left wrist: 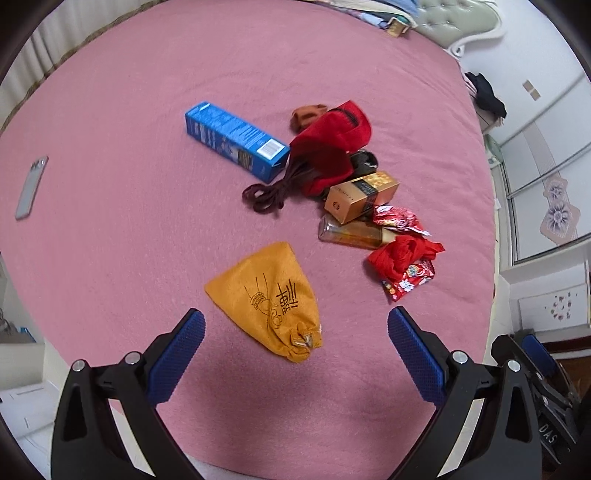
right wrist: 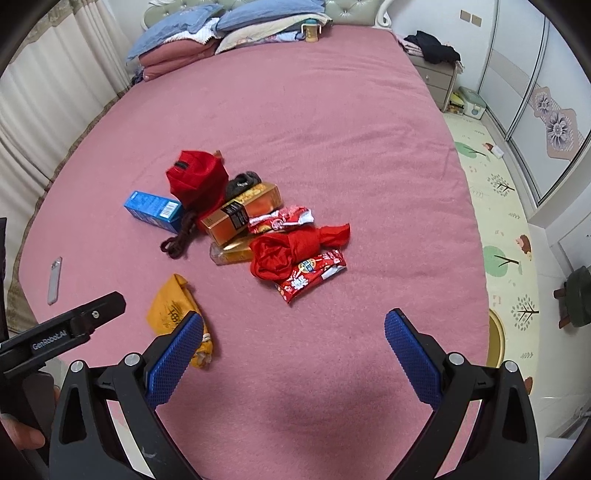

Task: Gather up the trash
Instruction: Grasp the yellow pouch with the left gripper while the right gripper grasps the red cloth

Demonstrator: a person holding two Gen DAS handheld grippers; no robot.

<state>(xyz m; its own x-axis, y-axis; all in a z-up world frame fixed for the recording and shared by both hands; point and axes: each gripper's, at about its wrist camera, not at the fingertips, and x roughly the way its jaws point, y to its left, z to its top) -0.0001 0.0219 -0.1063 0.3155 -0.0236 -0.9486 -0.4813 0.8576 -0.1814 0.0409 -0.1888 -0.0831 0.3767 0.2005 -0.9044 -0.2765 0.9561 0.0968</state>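
Observation:
Trash lies in a heap on a pink bed (left wrist: 147, 240). A yellow drawstring pouch (left wrist: 264, 295) lies nearest, just ahead of my open, empty left gripper (left wrist: 295, 321). Beyond it are a blue carton (left wrist: 236, 140), a red cloth bag (left wrist: 332, 144) with dark cords, a gold box (left wrist: 362, 195), a clear bottle (left wrist: 351, 232), red snack wrappers (left wrist: 406, 277) and a red cloth (left wrist: 402, 254). My right gripper (right wrist: 293, 321) is open and empty, short of the red wrapper (right wrist: 310, 275) and red cloth (right wrist: 291, 249). The yellow pouch (right wrist: 173, 306) lies by its left finger.
A phone (left wrist: 31, 188) lies on the bed at the left, also in the right wrist view (right wrist: 54, 275). Pillows (right wrist: 221, 26) and a cup (right wrist: 311, 31) are at the headboard. A nightstand (right wrist: 432, 74), play mat (right wrist: 491, 206) and a yellow bin (right wrist: 496, 338) stand right of the bed.

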